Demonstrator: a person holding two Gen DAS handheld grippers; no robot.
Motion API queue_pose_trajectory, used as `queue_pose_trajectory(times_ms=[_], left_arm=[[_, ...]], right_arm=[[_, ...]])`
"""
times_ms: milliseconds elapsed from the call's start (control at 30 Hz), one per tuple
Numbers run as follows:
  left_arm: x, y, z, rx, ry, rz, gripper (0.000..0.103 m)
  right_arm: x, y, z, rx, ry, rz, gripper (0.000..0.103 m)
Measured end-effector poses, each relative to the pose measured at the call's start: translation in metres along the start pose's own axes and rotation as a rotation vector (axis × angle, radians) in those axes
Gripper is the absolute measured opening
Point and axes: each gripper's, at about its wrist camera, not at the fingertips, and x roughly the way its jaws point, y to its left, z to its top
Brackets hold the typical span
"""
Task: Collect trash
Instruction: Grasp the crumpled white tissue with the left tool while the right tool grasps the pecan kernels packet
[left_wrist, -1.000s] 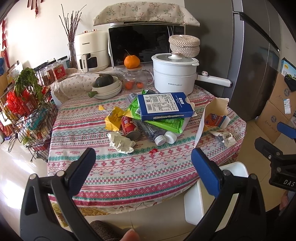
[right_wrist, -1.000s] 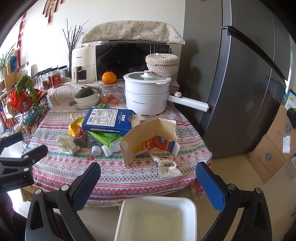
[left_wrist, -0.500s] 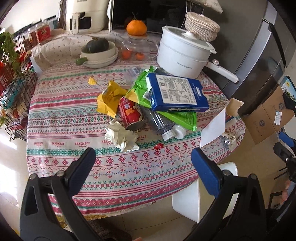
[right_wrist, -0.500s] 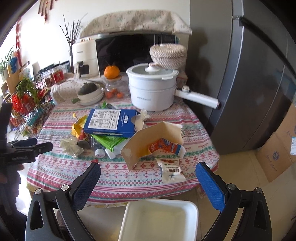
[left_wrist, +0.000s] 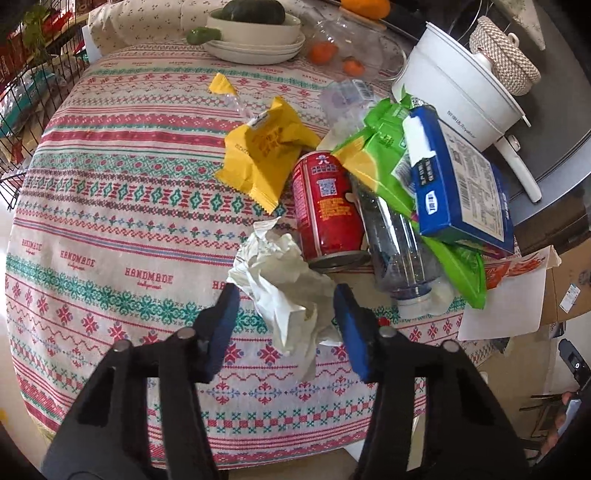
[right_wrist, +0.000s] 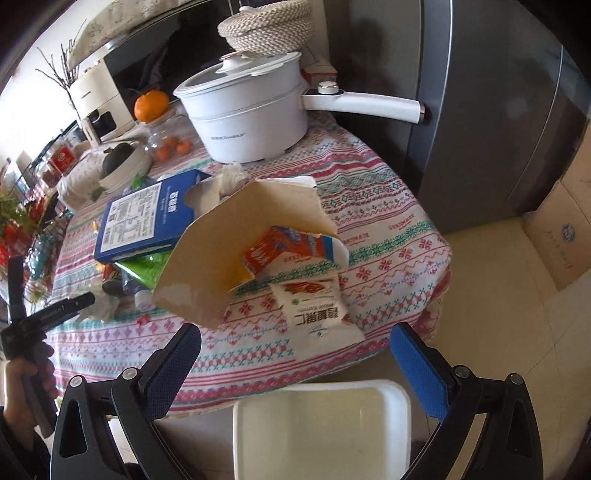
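A crumpled white tissue (left_wrist: 284, 284) lies on the patterned tablecloth (left_wrist: 110, 229) between the blue fingers of my left gripper (left_wrist: 286, 299), which is partly open around it, pads apart from it. Beside it lie a red can (left_wrist: 325, 206), a yellow wrapper (left_wrist: 266, 155), a clear bottle (left_wrist: 399, 240), a green bag (left_wrist: 380, 162) and a blue box (left_wrist: 461, 184). My right gripper (right_wrist: 295, 350) is open and empty above a white bin (right_wrist: 321, 432). Before it lie a torn brown carton (right_wrist: 236, 243), an orange milk carton (right_wrist: 291, 247) and a white sachet (right_wrist: 317, 310).
A white pot (right_wrist: 247, 114) with a long handle, a bowl with dark squash (left_wrist: 255, 22), tangerines, a microwave and an air fryer stand at the back. A grey fridge (right_wrist: 498, 110) and cardboard boxes are on the right. A wire rack (left_wrist: 22, 74) stands at left.
My left gripper has dropped down and forward over the table and narrowed around the crumpled tissue. My right gripper has moved closer to the table edge and tilted down, still wide open.
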Motion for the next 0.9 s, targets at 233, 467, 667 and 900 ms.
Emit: queue_pose_trajectory(times_ms=[233,467,667,900], left_arm=[[-0.010,-0.012,-0.004,0.031,-0.014,-0.032,0.018],[-0.052,-0.022,-0.023,0.094,-0.074,-0.063,0.017],[-0.078,-0.036,-0.049,0.156,-0.091,-0.134,0.017],[-0.085,-0.046,-0.057,0.211,-0.086,-0.186,0.017]], right_arm=[[0.006,-0.015,0.007,0.042,0.019,0.049,0.103],[0.028,-0.022,0.008,0.042,0.084,0.116,0.101],[0.064,-0.024,0.009,0.022,0.161,0.087,0.098],[0.098,-0.035,0.008,0.062,0.218,0.095,0.088]])
